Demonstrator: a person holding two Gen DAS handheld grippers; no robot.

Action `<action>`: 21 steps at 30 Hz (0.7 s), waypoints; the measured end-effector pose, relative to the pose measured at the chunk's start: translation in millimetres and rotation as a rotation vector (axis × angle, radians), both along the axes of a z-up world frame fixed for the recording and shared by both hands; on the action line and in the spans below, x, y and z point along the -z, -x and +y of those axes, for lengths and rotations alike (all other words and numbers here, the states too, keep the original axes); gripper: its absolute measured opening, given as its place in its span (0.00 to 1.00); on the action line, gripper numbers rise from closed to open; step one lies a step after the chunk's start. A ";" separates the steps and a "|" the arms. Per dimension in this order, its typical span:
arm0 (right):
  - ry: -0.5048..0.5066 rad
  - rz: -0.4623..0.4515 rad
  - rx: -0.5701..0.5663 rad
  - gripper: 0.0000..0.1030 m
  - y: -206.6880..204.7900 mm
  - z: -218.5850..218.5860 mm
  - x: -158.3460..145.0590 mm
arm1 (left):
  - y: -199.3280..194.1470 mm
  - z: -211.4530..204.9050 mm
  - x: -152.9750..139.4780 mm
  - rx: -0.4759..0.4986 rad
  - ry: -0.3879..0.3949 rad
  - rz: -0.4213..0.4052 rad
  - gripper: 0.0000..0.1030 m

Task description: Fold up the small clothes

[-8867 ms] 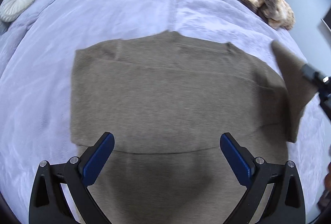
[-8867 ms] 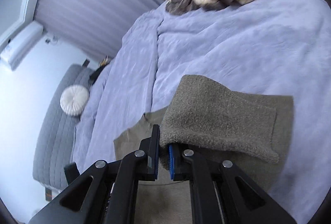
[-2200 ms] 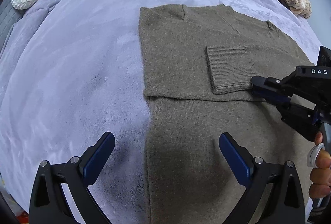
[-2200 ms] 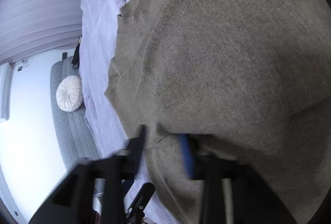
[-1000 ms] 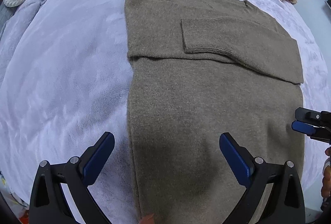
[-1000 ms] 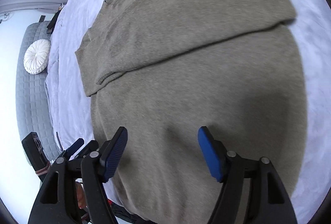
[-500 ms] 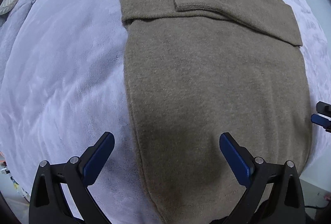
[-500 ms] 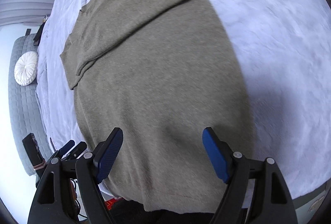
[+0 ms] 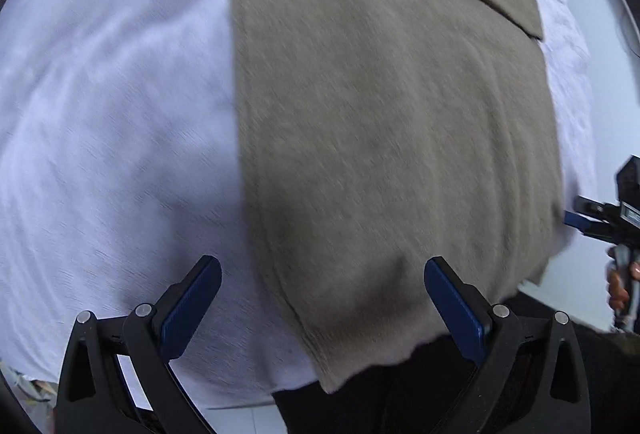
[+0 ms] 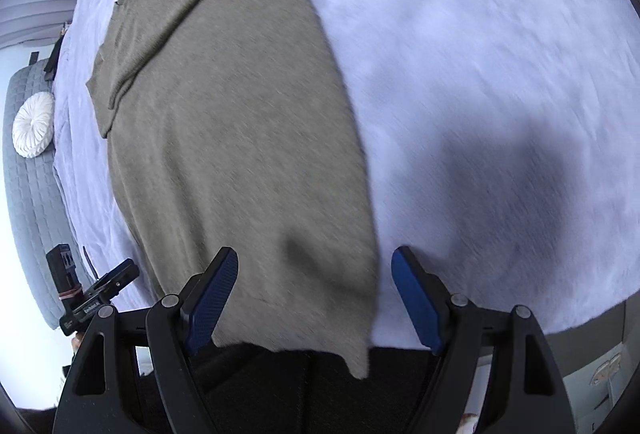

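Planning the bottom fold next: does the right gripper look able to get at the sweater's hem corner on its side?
Probably yes. The right gripper is open, and the sweater hem corner hangs over the bed edge between its fingers, with nothing covering it.
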State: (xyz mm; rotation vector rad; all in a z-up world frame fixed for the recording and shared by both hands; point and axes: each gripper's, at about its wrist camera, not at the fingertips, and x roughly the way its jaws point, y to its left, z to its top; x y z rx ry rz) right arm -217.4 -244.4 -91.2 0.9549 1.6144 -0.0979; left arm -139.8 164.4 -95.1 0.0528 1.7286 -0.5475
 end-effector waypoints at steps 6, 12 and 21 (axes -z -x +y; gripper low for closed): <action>-0.124 0.016 0.025 0.79 25.9 7.9 17.1 | 21.3 -17.4 11.6 0.097 0.042 0.109 0.99; -0.264 -0.031 -0.021 0.82 17.8 36.3 24.1 | 23.9 -32.5 8.2 0.125 0.078 0.125 0.98; -0.271 -0.079 0.008 0.13 9.6 42.0 15.4 | 14.1 -11.9 -11.4 0.072 0.160 0.073 0.15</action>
